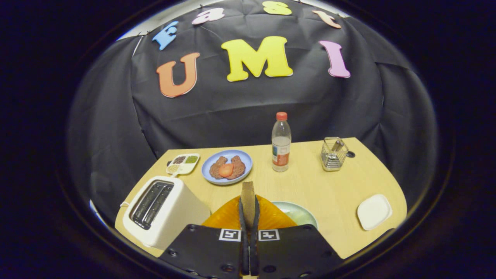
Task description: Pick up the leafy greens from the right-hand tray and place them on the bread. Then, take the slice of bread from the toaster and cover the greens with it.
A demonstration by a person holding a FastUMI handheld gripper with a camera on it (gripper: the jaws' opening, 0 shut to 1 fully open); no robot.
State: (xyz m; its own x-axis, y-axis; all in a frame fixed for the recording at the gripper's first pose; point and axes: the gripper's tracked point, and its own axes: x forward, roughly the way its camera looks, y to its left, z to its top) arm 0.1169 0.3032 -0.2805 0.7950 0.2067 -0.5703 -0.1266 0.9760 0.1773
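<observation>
In the gripper view, the gripper (248,205) is clamped narrow on a slice of bread (248,197), held upright on edge between both fingers, above an orange plate (271,219) at the table's (325,186) near edge. The white toaster (164,211) stands at the near left corner. A pale green tray (300,213) lies just right of the fingers; its contents are unclear.

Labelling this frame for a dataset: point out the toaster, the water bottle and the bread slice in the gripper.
toaster (182,209), gripper view, its white side wall.
water bottle (281,145), gripper view, mid-body.
bread slice (247,197), gripper view, edge above the fingers.
</observation>
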